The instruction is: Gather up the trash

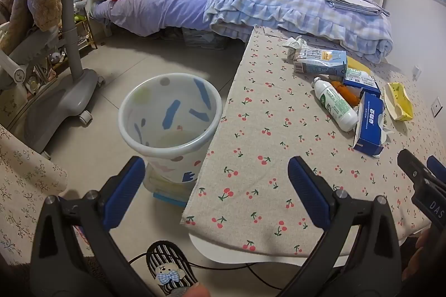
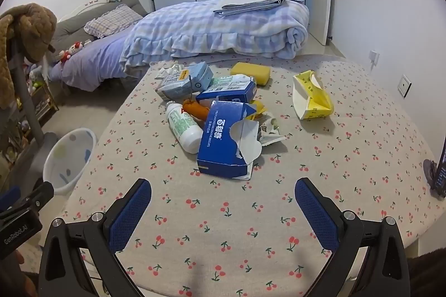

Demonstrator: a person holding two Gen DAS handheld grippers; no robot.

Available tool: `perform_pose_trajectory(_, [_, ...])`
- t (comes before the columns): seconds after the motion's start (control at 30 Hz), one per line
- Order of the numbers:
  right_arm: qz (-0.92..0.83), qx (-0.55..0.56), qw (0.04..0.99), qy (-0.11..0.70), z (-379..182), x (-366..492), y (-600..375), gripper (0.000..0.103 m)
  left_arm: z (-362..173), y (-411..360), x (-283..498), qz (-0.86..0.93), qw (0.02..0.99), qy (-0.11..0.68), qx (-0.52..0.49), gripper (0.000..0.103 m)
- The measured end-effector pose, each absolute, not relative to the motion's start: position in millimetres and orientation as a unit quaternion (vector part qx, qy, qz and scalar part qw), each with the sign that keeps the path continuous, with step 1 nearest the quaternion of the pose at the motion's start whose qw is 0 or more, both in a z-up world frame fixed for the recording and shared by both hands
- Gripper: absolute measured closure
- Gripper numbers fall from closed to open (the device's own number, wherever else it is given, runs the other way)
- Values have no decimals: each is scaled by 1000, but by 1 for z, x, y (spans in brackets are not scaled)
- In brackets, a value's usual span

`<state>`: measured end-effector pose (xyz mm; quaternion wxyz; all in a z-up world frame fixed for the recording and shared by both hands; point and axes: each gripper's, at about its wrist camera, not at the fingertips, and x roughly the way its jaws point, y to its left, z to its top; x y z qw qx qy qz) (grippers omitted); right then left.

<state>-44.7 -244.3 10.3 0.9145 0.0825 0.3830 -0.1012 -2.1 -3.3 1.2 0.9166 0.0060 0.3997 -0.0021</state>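
Observation:
A pile of trash lies on the cherry-print tablecloth (image 2: 251, 227): a torn blue biscuit box (image 2: 225, 140), a white bottle (image 2: 185, 128), a pale blue carton (image 2: 184, 81), a second blue box (image 2: 227, 90), an orange item (image 2: 195, 108), a yellow sponge (image 2: 251, 72) and a torn yellow box (image 2: 313, 99). A white patterned bin (image 1: 168, 118) stands on the floor at the table's left edge. My left gripper (image 1: 216, 180) hangs open over the table's corner, beside the bin. Short of the pile, my right gripper (image 2: 223, 202) is open over bare cloth. Both hold nothing.
A bed with a checked blanket (image 2: 217, 29) runs behind the table. A grey wheeled chair (image 1: 69, 68) draped with plush clothing stands left of the bin. A striped slipper (image 1: 167, 269) and a cable lie on the floor under my left gripper.

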Motion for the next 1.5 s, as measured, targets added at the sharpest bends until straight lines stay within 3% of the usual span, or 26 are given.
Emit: perform_pose_trajectory(1.5, [-101,88,913,385,9,-44,-244,0,0,-2,-4,-2,916,401,6,1])
